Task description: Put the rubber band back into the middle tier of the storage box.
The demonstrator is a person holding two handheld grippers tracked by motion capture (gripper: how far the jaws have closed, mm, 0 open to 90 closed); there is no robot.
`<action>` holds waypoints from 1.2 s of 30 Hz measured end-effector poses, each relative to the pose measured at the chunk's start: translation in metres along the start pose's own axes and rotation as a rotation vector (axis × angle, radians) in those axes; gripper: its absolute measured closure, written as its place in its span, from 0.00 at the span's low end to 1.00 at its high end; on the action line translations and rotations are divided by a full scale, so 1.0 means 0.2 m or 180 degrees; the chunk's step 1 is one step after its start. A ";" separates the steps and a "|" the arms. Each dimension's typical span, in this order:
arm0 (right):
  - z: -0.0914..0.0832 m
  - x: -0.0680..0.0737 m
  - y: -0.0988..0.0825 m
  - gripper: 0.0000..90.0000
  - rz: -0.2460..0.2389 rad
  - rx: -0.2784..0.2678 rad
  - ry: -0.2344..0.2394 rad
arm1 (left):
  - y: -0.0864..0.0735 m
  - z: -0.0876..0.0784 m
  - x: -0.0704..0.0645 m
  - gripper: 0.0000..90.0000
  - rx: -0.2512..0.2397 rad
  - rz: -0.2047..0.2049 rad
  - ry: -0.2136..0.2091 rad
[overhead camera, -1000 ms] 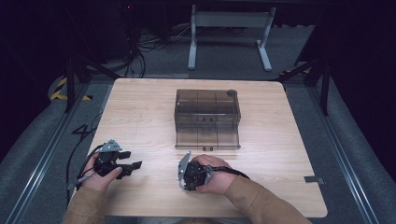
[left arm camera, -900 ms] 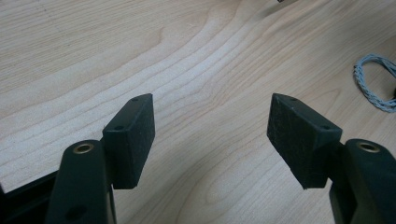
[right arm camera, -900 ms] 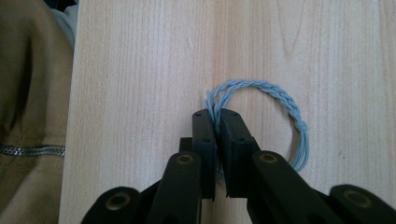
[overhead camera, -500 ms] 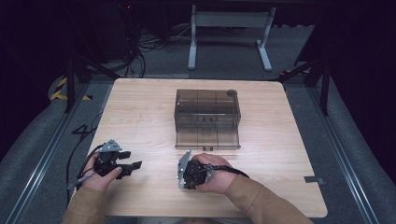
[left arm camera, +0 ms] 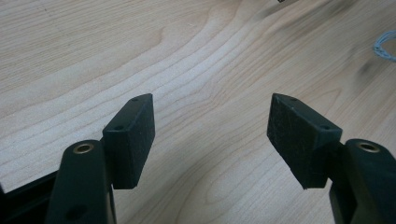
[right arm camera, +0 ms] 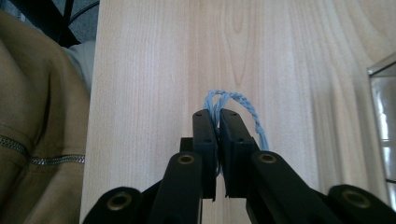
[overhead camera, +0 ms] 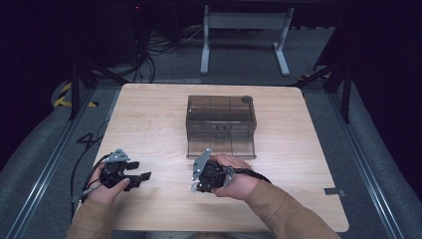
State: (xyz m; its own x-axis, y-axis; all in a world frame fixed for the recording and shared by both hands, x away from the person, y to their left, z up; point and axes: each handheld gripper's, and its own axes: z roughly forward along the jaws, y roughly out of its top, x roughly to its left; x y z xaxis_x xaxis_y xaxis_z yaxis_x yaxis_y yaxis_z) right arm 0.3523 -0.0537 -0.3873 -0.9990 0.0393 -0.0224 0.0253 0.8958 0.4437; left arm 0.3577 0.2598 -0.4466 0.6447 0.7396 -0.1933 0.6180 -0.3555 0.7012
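The right gripper (right arm camera: 217, 116) pinches a light blue cord (right arm camera: 233, 105) near the table's (overhead camera: 149, 119) front edge, just before the brown clear box (overhead camera: 221, 124) at mid-table. The left gripper (left arm camera: 212, 123) rests spread over bare wood by the front left corner

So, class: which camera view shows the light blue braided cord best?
The right gripper view: the light blue braided cord loops out from between the shut right claw. The left gripper view catches a bit at its right edge. In the high view, the right hand covers it.
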 end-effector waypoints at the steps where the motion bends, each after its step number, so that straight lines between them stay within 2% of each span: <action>1: -0.01 0.00 0.00 0.96 -0.0016 -0.0013 -0.0004 | 0.00 0.00 0.00 0.37 0.0004 -0.0001 -0.0003; 9: -0.08 -0.02 0.02 0.96 -0.0005 -0.0064 -0.0110 | 0.00 0.00 0.00 0.37 -0.0012 -0.0001 -0.0002; 31: -0.26 -0.11 0.01 0.96 0.0234 -0.0149 -0.0458 | 0.00 0.00 0.00 0.37 -0.0001 -0.0001 -0.0006; 36: -0.27 -0.14 0.00 0.96 0.0276 -0.0145 -0.0496 | 0.00 0.00 0.00 0.37 -0.0001 0.0000 -0.0006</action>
State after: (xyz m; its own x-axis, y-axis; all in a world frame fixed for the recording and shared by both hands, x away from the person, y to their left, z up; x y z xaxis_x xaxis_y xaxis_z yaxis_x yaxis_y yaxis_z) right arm 0.3780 -0.0790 -0.3374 -0.9752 0.1867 -0.1192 0.1058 0.8652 0.4901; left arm 0.3577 0.2597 -0.4467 0.6455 0.7385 -0.1946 0.6179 -0.3553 0.7014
